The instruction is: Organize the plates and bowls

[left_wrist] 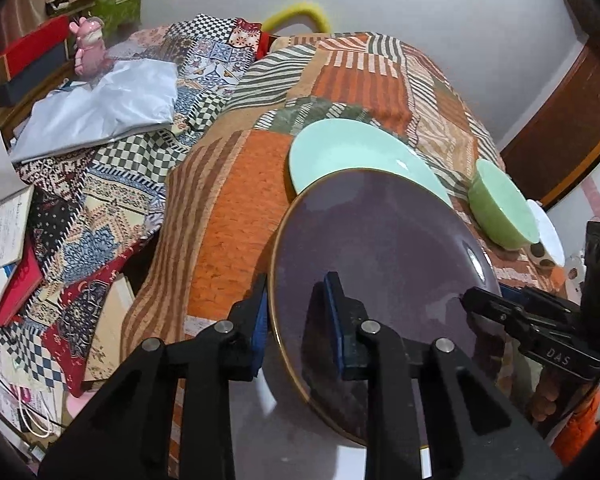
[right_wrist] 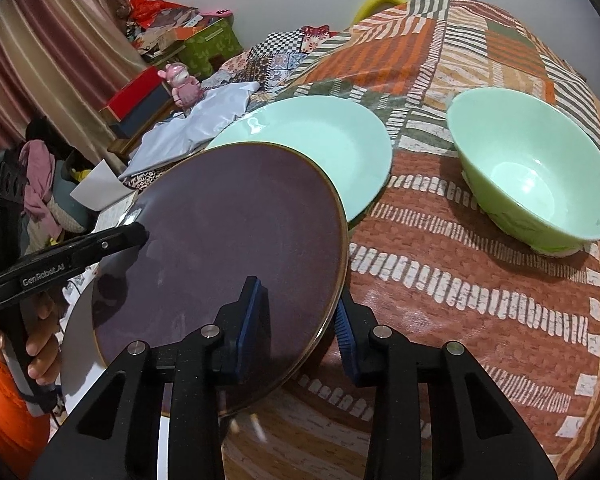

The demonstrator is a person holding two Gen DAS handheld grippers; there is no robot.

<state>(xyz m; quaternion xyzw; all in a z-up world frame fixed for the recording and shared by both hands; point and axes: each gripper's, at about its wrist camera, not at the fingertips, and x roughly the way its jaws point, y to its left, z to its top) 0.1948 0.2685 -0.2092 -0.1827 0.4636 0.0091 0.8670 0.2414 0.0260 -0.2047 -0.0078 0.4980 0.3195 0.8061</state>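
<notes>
Both tools, the left tool (left_wrist: 300, 320) and the right tool (right_wrist: 300, 320), clamp opposite rims of the purple plate (right_wrist: 228, 232). Uneven lifting could slip it onto the green plate (right_wrist: 320, 136) ahead.

Black gripper (left_wrist: 300, 316) frames, blue pads (right_wrist: 252, 320); orange sleeve (right_wrist: 4, 420).

Plate (right_wrist: 220, 240) overlapped near edge of second plate (right_wrist: 320, 140) behind it; bowl (right_wrist: 540, 184) stood right of both, apart, all on bed (right_wrist: 460, 300).
</notes>
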